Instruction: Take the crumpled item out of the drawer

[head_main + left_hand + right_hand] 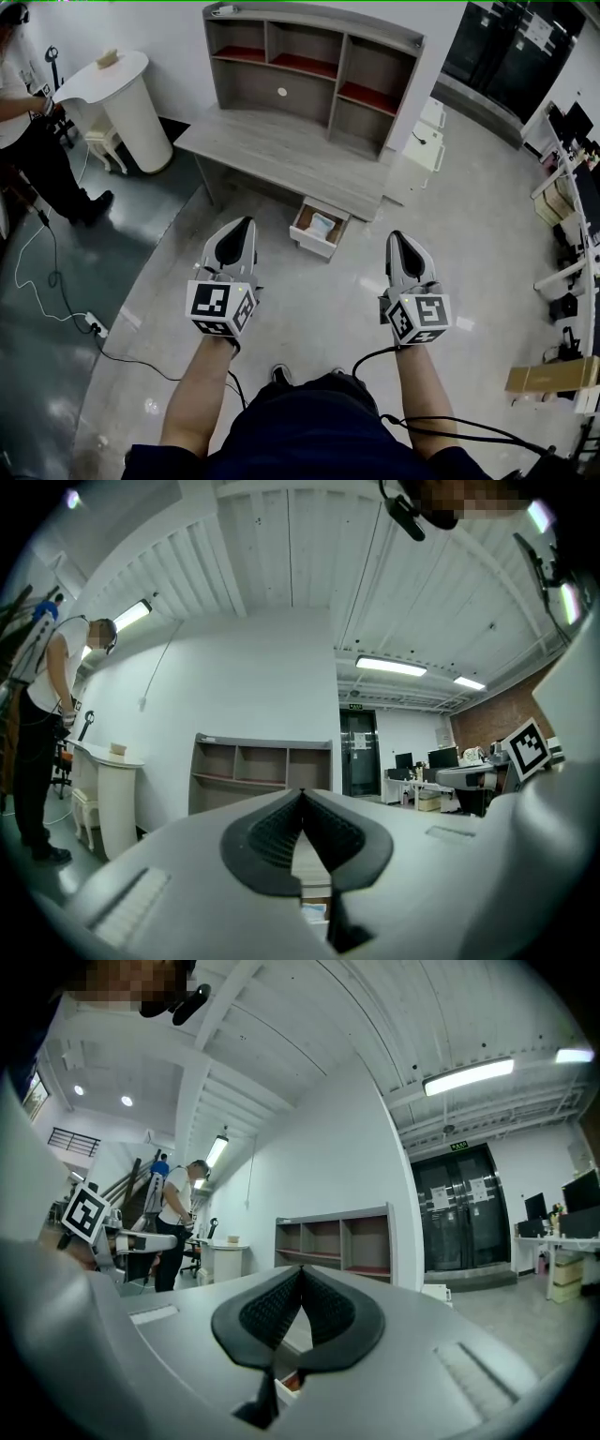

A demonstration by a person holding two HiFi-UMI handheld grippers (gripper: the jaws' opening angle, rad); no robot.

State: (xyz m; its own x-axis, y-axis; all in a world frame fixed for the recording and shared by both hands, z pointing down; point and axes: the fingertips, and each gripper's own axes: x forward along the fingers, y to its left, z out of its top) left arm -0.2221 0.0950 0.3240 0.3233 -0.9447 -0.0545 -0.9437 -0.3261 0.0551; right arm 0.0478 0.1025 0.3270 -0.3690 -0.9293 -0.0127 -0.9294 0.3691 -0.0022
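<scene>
An open white drawer (317, 234) sticks out under the grey desk (281, 155), low to the floor. Inside it lies a pale crumpled item (322, 223). My left gripper (246, 225) hangs in the air to the left of the drawer and nearer me, jaws shut and empty. To the drawer's right my right gripper (397, 236) is held at about the same height, also shut on nothing. In the left gripper view the left gripper (302, 794) has its pads pressed together, pointing at the shelf unit (261, 775). The right gripper (300, 1269) looks the same in its own view.
A grey shelf hutch (309, 66) stands on the desk. A person (28, 122) stands at the far left beside a white round stand (127, 94). A cable and power strip (94, 325) lie on the floor at the left. A white cabinet (427, 141) is right of the desk.
</scene>
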